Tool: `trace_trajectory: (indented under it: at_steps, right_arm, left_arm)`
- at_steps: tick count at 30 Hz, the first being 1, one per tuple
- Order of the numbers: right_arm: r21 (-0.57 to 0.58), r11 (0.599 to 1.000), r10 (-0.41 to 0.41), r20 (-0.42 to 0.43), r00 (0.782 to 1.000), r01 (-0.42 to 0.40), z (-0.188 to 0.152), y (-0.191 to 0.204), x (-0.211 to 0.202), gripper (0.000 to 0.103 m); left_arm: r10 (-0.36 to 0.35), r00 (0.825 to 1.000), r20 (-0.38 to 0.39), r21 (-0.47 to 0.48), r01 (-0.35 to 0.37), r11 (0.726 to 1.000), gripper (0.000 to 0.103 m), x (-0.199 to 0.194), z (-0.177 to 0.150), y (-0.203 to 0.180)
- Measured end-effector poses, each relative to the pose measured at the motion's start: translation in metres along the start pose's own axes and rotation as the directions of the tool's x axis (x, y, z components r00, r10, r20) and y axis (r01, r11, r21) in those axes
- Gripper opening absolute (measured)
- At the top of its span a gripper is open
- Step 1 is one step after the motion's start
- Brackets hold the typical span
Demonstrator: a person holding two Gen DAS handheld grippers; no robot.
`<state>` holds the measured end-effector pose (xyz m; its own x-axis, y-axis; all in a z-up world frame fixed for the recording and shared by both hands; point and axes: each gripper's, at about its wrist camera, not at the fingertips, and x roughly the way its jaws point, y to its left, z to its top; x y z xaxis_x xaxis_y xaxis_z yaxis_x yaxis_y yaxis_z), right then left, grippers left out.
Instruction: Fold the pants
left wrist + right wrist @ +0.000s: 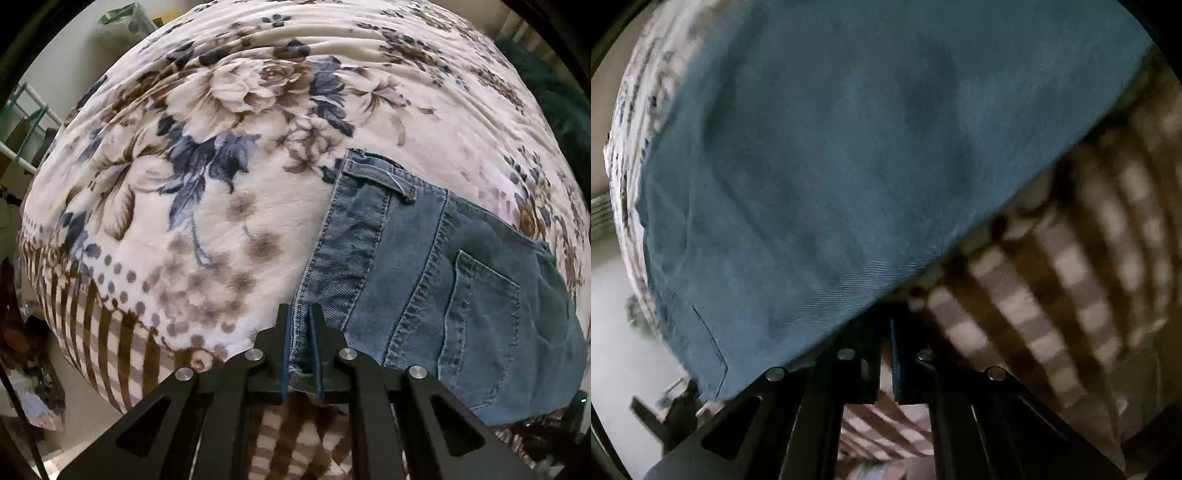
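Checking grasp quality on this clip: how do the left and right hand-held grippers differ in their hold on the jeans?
The left hand-held gripper pinches the jeans at the waistband edge; the right hand-held gripper meets a plain denim edge, grip unclear. The left view is sharp, the right blurred. Both work over the floral blanket.

Left view sharp, right dim — motion-blurred, fisheye-warped

We see the pants [424, 280] as matt blue denim, its twill weave rough, with raised stitched seams. Under them the blanket [207, 206] looks soft, fuzzy plush cloth. Our left gripper [300, 332] looks like matt black plastic with shiny metal rivets; the right gripper [884, 332] looks alike.
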<state>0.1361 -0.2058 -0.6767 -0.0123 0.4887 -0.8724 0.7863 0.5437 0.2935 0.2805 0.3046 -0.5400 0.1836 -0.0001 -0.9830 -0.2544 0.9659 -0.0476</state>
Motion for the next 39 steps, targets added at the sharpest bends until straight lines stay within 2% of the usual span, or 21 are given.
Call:
trace_trajectory:
  at_steps: [2, 4, 5, 6, 7, 8, 9, 10, 11, 13, 17, 19, 22, 23, 26, 28, 30, 33, 34, 38, 39]
  right_arm:
    - [0.029, 0.996, 0.082, -0.024, 0.996, -0.081, 0.001, -0.008, -0.011, 0.007]
    - [0.037, 0.992, 0.118, -0.009, 0.993, -0.118, 0.003, -0.018, -0.029, 0.016]
    - [0.044, 0.989, 0.141, 0.03, 0.989, -0.143, 0.006, -0.026, -0.049, 0.03]
    - [0.052, 0.987, 0.147, 0.059, 0.987, -0.15, 0.008, -0.033, -0.062, 0.05]
    - [0.065, 0.986, 0.146, 0.093, 0.985, -0.153, 0.013, -0.046, -0.079, 0.059]
    - [0.084, 0.984, 0.144, 0.149, 0.978, -0.158, 0.021, -0.061, -0.102, 0.062]
    - [0.1, 0.982, 0.138, 0.188, 0.972, -0.159, 0.028, -0.071, -0.117, 0.062]
    - [0.126, 0.979, 0.128, 0.244, 0.961, -0.162, 0.039, -0.089, -0.14, 0.062]
    - [0.142, 0.976, 0.119, 0.28, 0.953, -0.164, 0.047, -0.1, -0.155, 0.062]
    - [0.192, 0.971, 0.056, 0.392, 0.918, -0.141, 0.074, -0.137, -0.202, 0.062]
    - [0.305, 0.948, -0.103, 0.562, 0.821, -0.09, 0.124, -0.208, -0.272, 0.062]
    - [0.348, 0.933, -0.14, 0.579, 0.803, -0.089, 0.151, -0.25, -0.29, 0.062]
    - [0.385, 0.918, -0.154, 0.559, 0.814, -0.091, 0.196, -0.29, -0.295, 0.062]
    - [0.393, 0.916, -0.17, 0.548, 0.819, -0.073, 0.207, -0.299, -0.294, 0.061]
    - [0.356, 0.934, -0.196, 0.547, 0.814, -0.014, 0.231, -0.307, -0.293, 0.012]
    - [0.335, 0.942, -0.21, 0.566, 0.797, 0.01, 0.233, -0.294, -0.291, 0.009]
    - [0.309, 0.951, -0.216, 0.595, 0.774, 0.028, 0.226, -0.285, -0.3, 0.0]
    - [0.304, 0.953, -0.195, 0.631, 0.751, -0.008, 0.209, -0.286, -0.322, 0.0]
    - [0.297, 0.954, -0.175, 0.632, 0.755, -0.028, 0.208, -0.285, -0.323, 0.0]
    - [0.266, 0.946, 0.013, 0.54, 0.842, -0.185, 0.22, -0.301, -0.3, 0.003]
    - [0.275, 0.941, 0.031, 0.504, 0.863, -0.195, 0.227, -0.301, -0.29, 0.005]
  left_arm:
    - [0.02, 1.0, 0.003, -0.002, -0.02, 1.0, 0.013, -0.011, 0.001, -0.003]
    - [0.067, 0.997, 0.035, 0.003, -0.067, 0.998, 0.016, -0.032, -0.001, -0.013]
    - [0.065, 0.996, 0.058, 0.016, -0.066, 0.998, 0.017, -0.044, -0.002, -0.022]
    - [0.062, 0.995, 0.079, 0.037, -0.065, 0.997, 0.026, -0.055, -0.004, -0.034]
    - [0.061, 0.994, 0.091, 0.061, -0.066, 0.996, 0.043, -0.063, -0.006, -0.049]
    - [0.047, 0.994, 0.097, 0.083, -0.055, 0.995, 0.053, -0.07, -0.008, -0.065]
    - [0.022, 0.994, 0.103, 0.103, -0.033, 0.994, 0.077, -0.076, -0.011, -0.087]
    - [-0.008, 0.995, 0.103, 0.126, -0.005, 0.992, 0.087, -0.078, -0.015, -0.108]
    - [-0.034, 0.995, 0.097, 0.15, 0.019, 0.989, 0.088, -0.078, -0.017, -0.126]
    - [-0.066, 0.996, 0.062, 0.217, 0.051, 0.975, 0.088, -0.069, -0.025, -0.175]
    - [-0.087, 0.996, -0.01, 0.316, 0.086, 0.945, 0.088, -0.037, -0.045, -0.272]
    - [-0.093, 0.995, -0.048, 0.363, 0.104, 0.926, 0.088, -0.019, -0.056, -0.319]
    - [-0.08, 0.991, -0.103, 0.426, 0.116, 0.897, 0.088, 0.001, -0.071, -0.379]
    - [-0.076, 0.991, -0.112, 0.435, 0.118, 0.893, 0.088, 0.003, -0.074, -0.389]
    - [-0.064, 0.991, -0.121, 0.481, 0.115, 0.869, 0.088, 0.005, -0.082, -0.423]
    - [-0.052, 0.991, -0.121, 0.51, 0.107, 0.854, 0.088, 0.004, -0.086, -0.438]
    - [-0.028, 0.993, -0.118, 0.529, 0.087, 0.844, 0.088, 0.002, -0.087, -0.447]
    - [-0.013, 0.994, -0.112, 0.549, 0.073, 0.833, 0.088, -0.001, -0.086, -0.454]
    - [-0.012, 0.994, -0.113, 0.553, 0.073, 0.83, 0.088, -0.002, -0.085, -0.455]
    - [0.003, 0.992, -0.128, 0.552, 0.069, 0.831, 0.088, 0.001, -0.083, -0.455]
    - [0.008, 0.992, -0.125, 0.552, 0.063, 0.832, 0.088, 0.002, -0.085, -0.455]
